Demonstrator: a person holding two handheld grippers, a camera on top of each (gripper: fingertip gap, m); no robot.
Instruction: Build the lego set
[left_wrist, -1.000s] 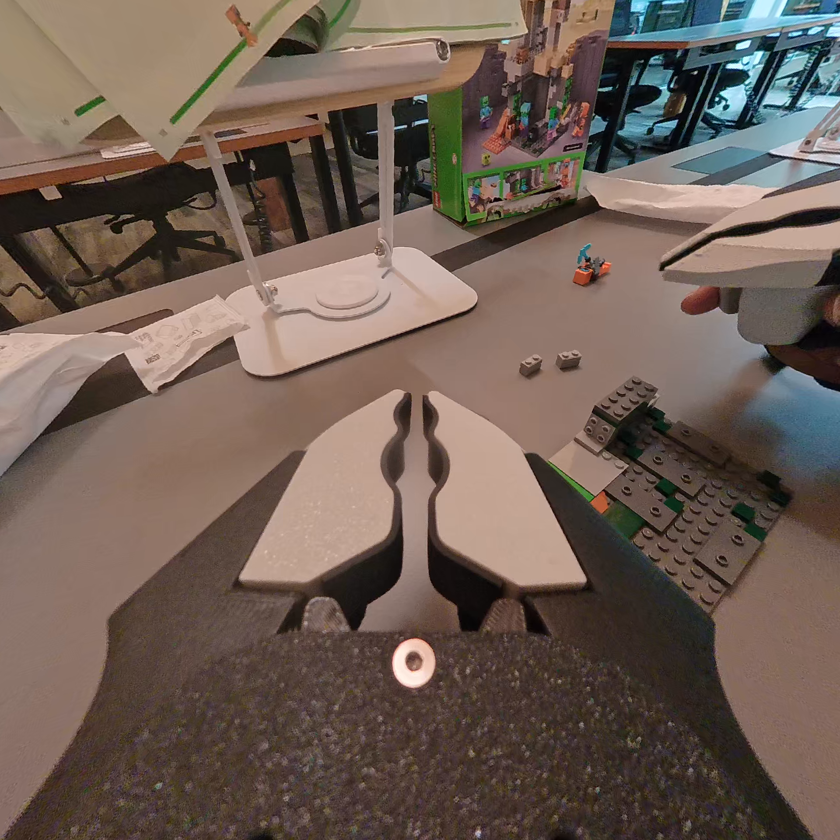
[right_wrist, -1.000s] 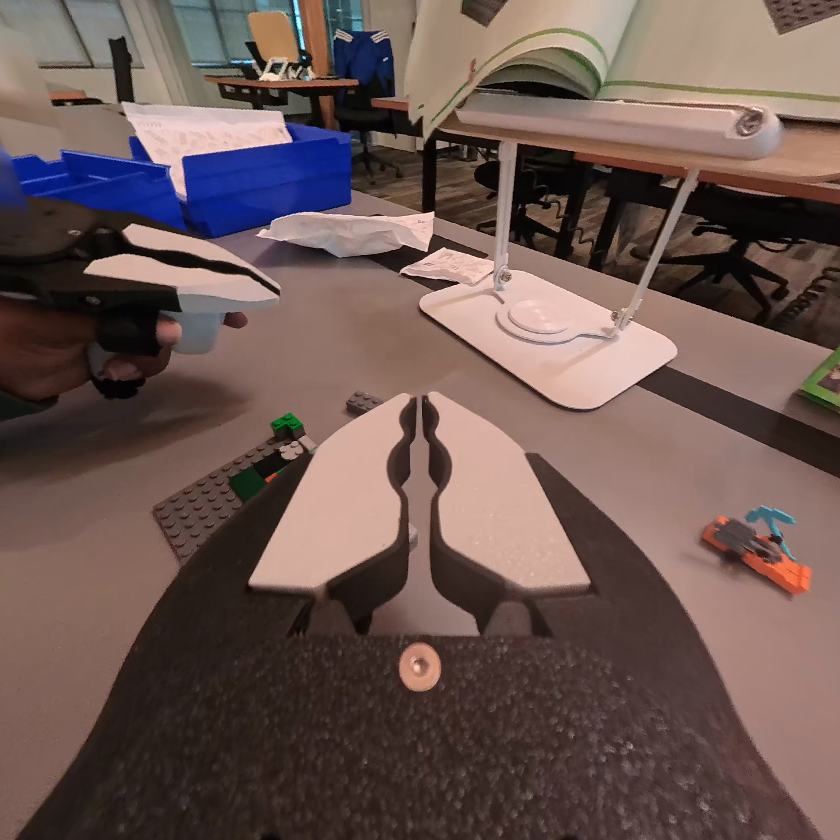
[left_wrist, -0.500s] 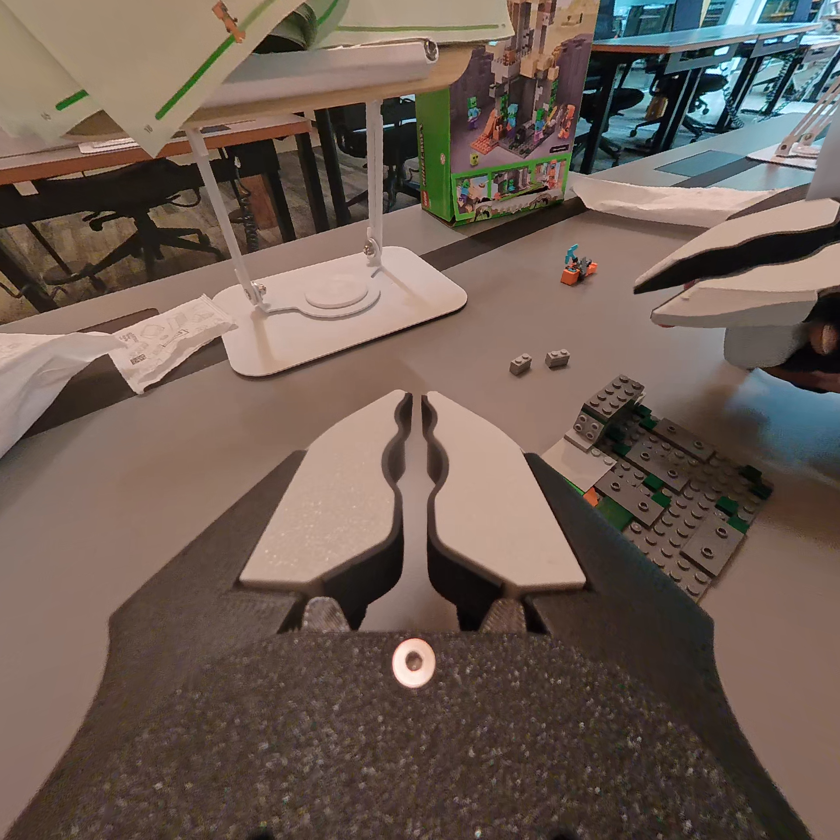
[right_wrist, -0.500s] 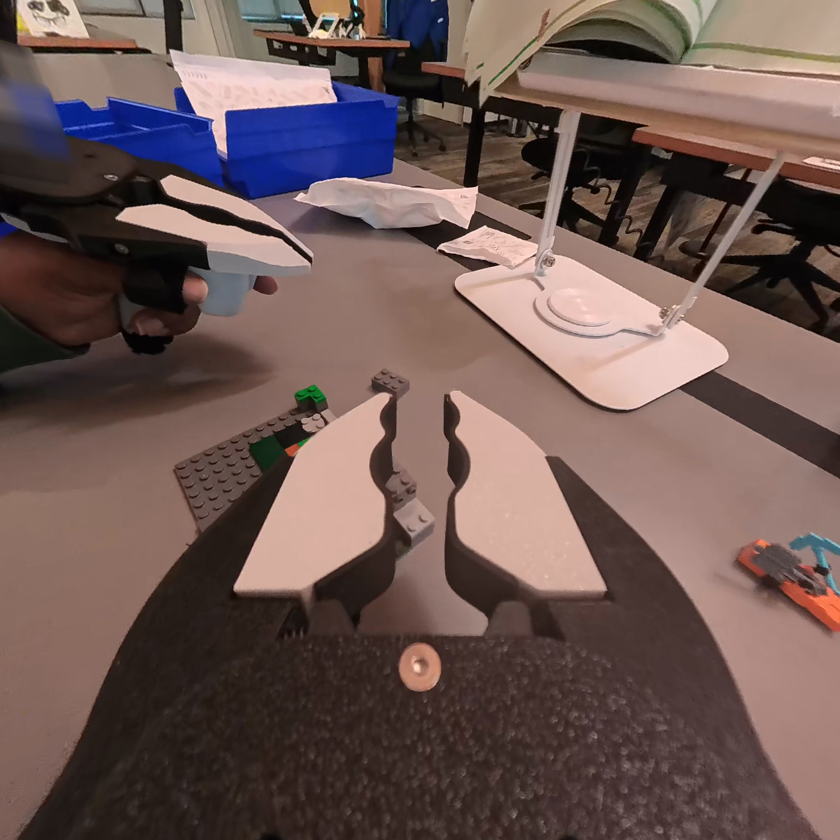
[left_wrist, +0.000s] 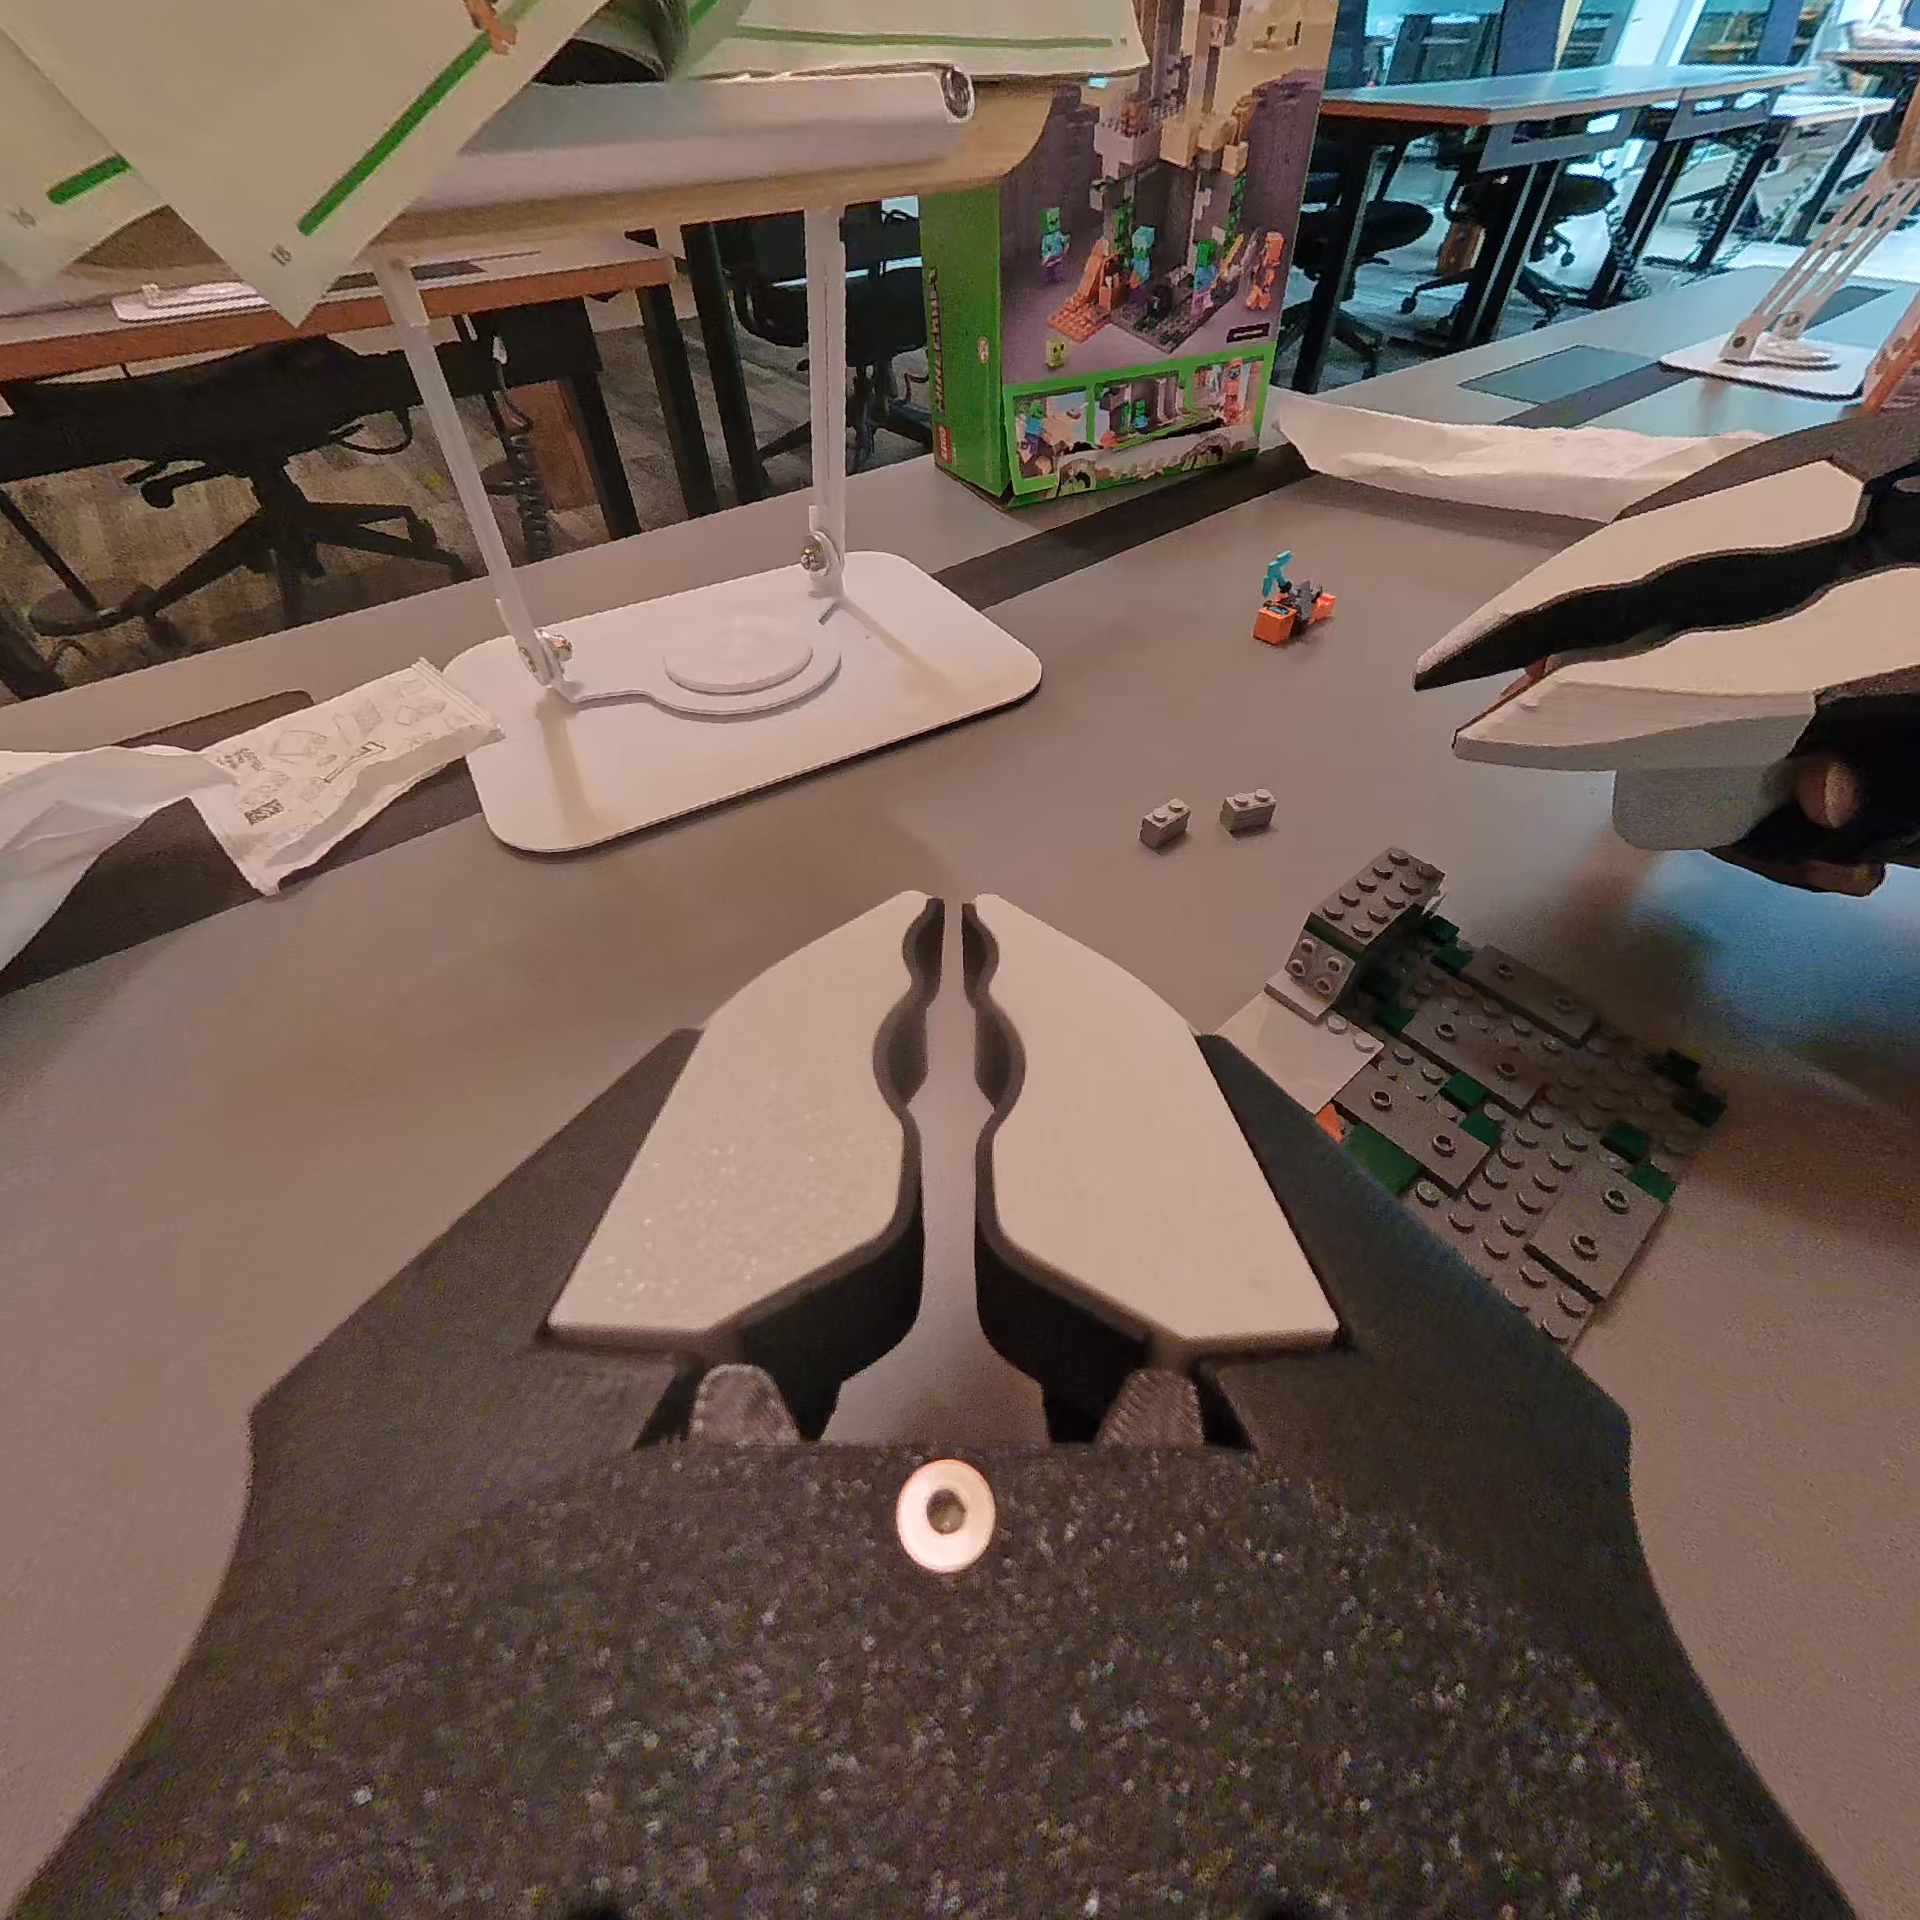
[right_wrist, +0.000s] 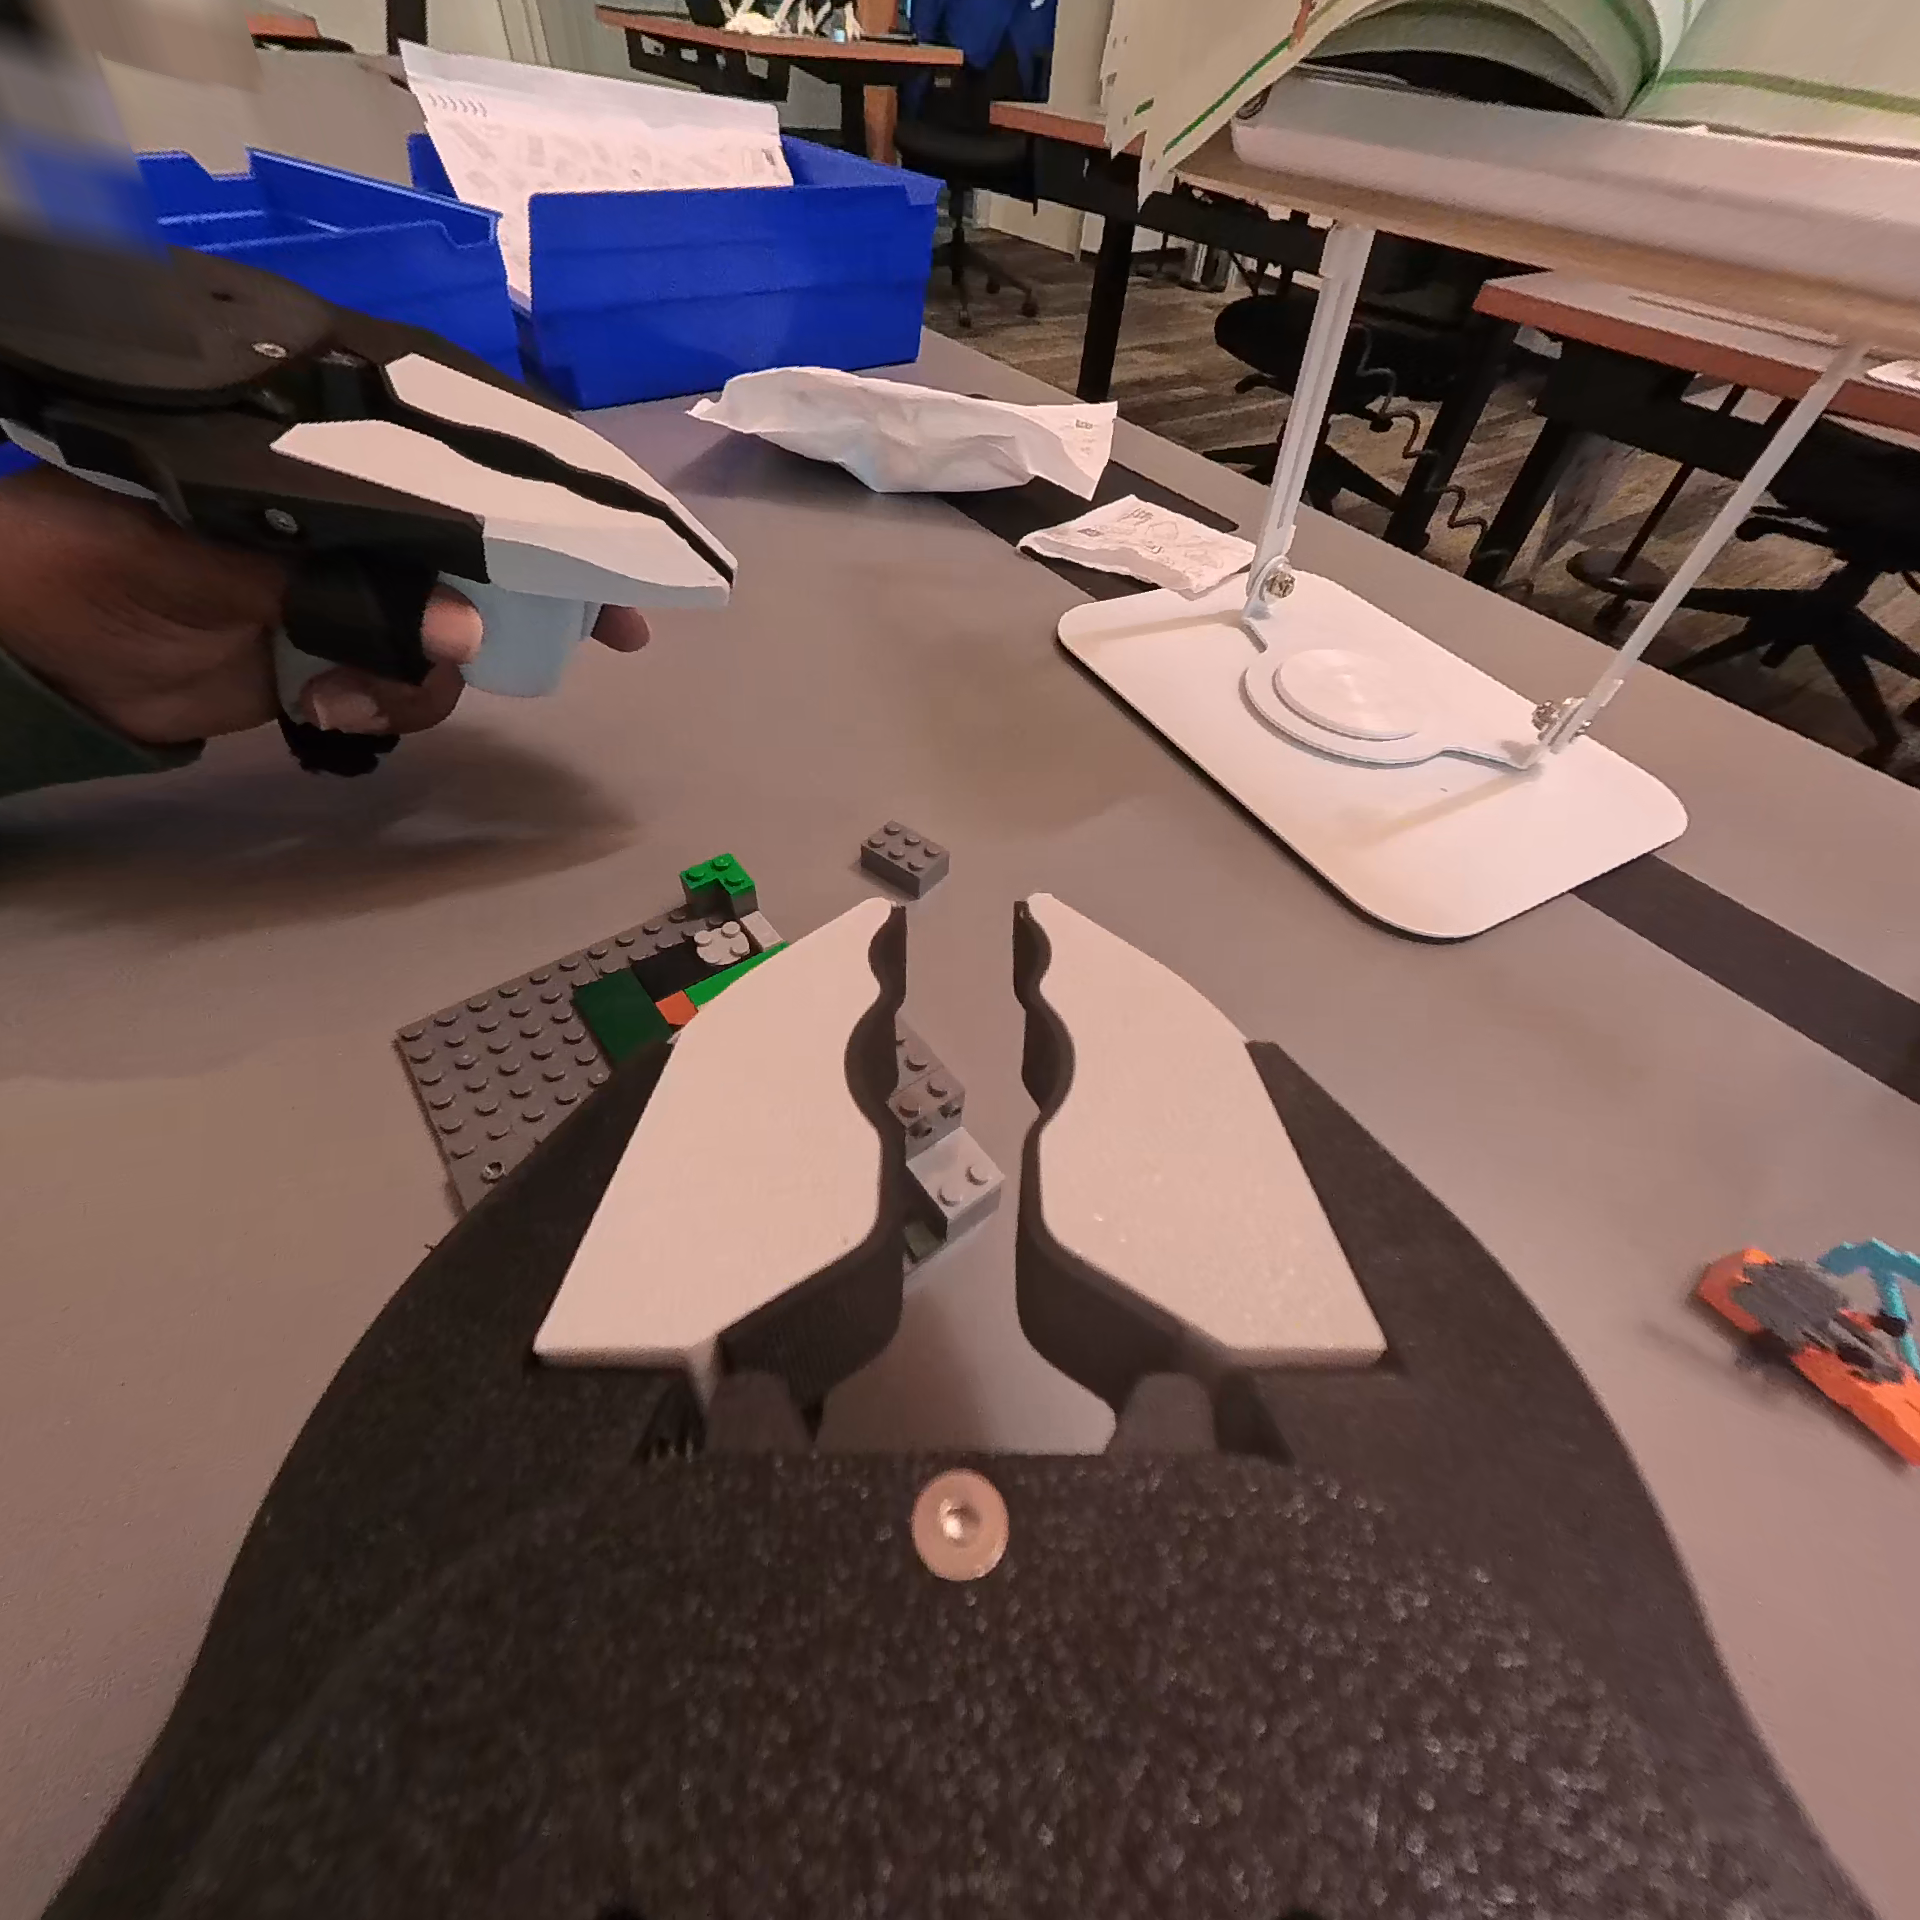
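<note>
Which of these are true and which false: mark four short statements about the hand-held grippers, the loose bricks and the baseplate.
1. The right hand-held gripper is open and holds nothing. True.
2. The left hand-held gripper clamps a brick. False: it is shut with nothing between its fingers.
3. Two small grey bricks lie loose on the table beyond the grey baseplate. True.
4. The set's box lies flat on the baseplate. False: it stands upright at the table's far edge.

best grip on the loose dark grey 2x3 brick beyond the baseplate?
Take the dark grey 2x3 brick across its two long side walls, coming straight down from above. It lies flat on the table, studs up, clear of the baseplate, so both walls are free. The right claw is open and nearest.
</note>
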